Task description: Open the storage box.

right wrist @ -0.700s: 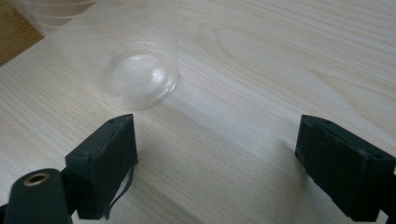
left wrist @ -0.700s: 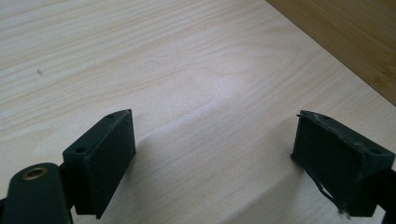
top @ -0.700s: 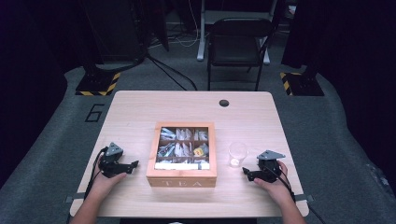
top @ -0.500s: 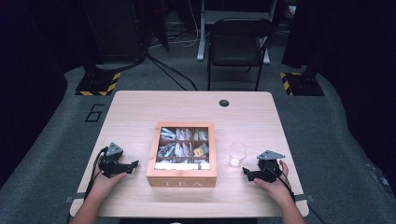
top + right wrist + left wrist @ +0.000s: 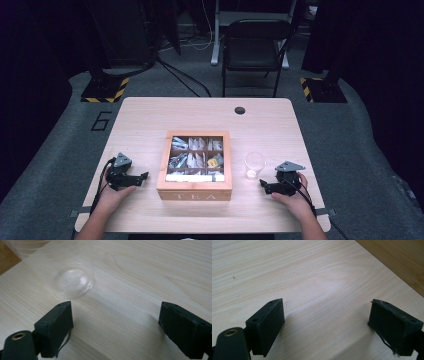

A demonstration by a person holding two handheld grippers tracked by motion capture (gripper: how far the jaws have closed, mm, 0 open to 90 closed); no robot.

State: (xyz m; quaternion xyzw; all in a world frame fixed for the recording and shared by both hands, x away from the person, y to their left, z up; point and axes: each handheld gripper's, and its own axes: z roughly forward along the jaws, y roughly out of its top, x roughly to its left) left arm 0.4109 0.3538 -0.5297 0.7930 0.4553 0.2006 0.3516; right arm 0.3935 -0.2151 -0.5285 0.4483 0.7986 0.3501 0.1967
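High view: wooden tea box (image 5: 194, 167) at the middle of the tabletop (image 5: 150, 120), lid glazed, sachets sorted in compartments beneath. Clear cup (image 5: 254, 165) upright just right of the box, apart from it. Left gripper (image 5: 142, 177) resting on the wood left of the box, jaws pointing toward its side, held from below by a hand (image 5: 112, 195). Right gripper (image 5: 264, 185) lying just below and right of the cup, jaws aimed leftward at the gap between cup and box, its hand (image 5: 290, 200) behind. Dark hole (image 5: 240, 110) near the far edge; black chair (image 5: 256, 50) beyond on the grey floor. Left gripper view: jaws wide apart, nothing between them but pale wood grain; darker box wall (image 5: 397, 260) crossing the top right corner, well clear of the pads. Right gripper view: jaws likewise spread wide and empty; cup (image 5: 67, 277) standing ahead and to the left, its round base near the left jaw, not touching; sliver of box (image 5: 7, 260) at the far left edge.
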